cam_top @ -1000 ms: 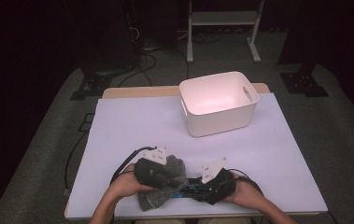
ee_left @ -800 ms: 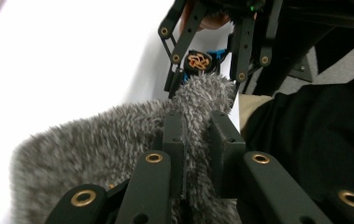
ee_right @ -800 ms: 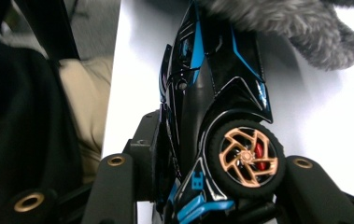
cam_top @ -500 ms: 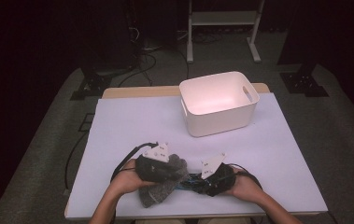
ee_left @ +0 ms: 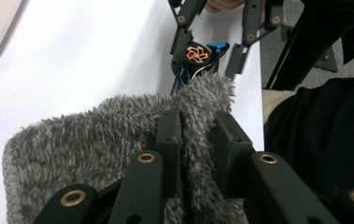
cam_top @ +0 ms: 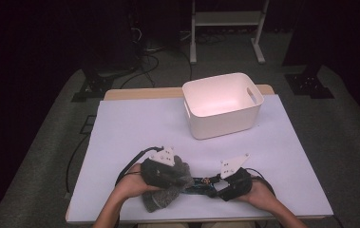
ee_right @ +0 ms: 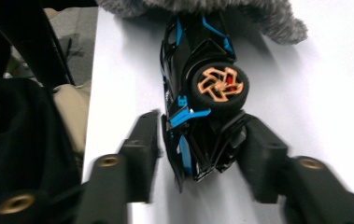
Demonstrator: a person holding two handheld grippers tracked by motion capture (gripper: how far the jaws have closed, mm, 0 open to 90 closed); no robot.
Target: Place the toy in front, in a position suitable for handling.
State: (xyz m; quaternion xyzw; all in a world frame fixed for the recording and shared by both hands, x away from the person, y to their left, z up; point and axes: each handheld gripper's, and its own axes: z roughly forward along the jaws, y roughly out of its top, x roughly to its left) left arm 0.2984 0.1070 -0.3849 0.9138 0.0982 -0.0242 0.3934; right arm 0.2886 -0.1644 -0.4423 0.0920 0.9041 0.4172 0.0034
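A black and blue toy car (ee_right: 198, 46) with an orange-spoked wheel (ee_right: 220, 84) lies near the table's front edge. My right gripper (ee_right: 200, 140) has just been closing, and its pads now press the car's near end, one on each side. The car's far end sits under a grey fuzzy cloth (ee_left: 95, 135). My left gripper (ee_left: 198, 126) is shut on a fold of that cloth. In the high view the left gripper (cam_top: 175, 175) holds the cloth (cam_top: 165, 195) at front left, the car (cam_top: 199, 181) bridges the gap, and the right gripper (cam_top: 214, 186) is at its right.
A white plastic bin (cam_top: 203, 128) with handle slots stands at the back right of the white table cover (cam_top: 135, 123). The table's front edge lies just under both hands. Dark clothing (ee_left: 324, 140) of the person is close behind the grippers.
My right gripper has shifted a little to the right with the car, so more of the car shows outside the cloth. The left hand and cloth have stayed put.
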